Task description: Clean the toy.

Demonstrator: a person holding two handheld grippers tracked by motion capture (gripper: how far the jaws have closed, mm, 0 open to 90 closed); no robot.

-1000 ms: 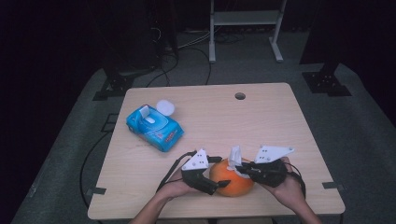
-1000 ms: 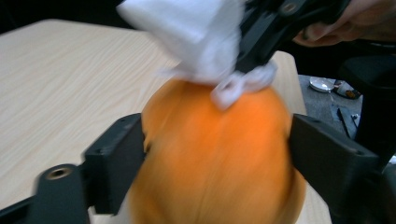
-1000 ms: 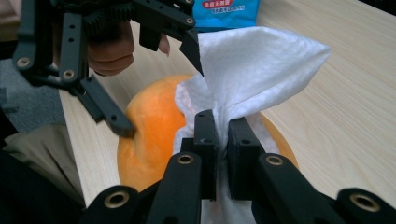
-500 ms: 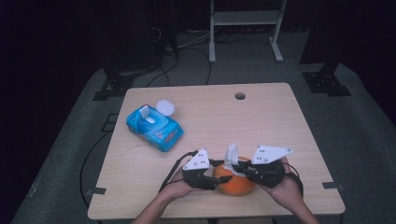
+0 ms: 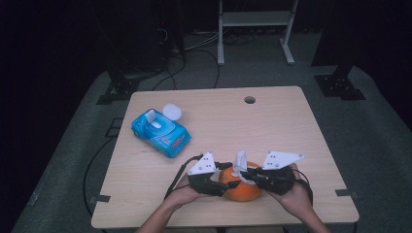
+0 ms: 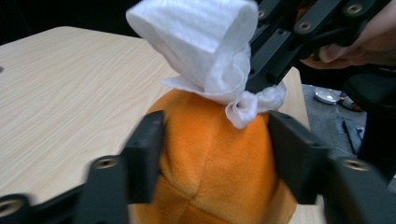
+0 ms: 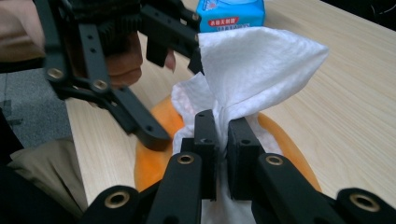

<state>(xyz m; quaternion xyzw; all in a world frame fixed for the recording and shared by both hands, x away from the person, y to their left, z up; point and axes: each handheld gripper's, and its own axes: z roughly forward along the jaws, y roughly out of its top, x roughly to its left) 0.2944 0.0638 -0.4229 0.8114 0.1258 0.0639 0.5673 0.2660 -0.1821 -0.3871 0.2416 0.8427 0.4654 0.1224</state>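
Observation:
An orange plush ball (image 5: 243, 192) rests on the table (image 5: 291, 126) near its front edge. My left gripper (image 5: 231, 181) comes at it from the left. In the left gripper view the two jaws of my left gripper (image 6: 217, 151) press on the sides of the ball (image 6: 210, 163); they have just been opening a little with the ball still between them. A white wipe (image 5: 240, 160) stands up on top of the ball. My right gripper (image 7: 223, 140) is shut on the wipe (image 7: 252, 65) at its gathered neck, just above the ball (image 7: 287, 140).
A blue pack of wipes (image 5: 160, 131) lies at the table's left, its lid flipped up, with a round white cap (image 5: 171, 111) beside it. A cable hole (image 5: 249, 99) sits near the far edge. Cables trail off the front left.
Both hands stay at the ball. The wipe's raised end has shifted slightly to the left.

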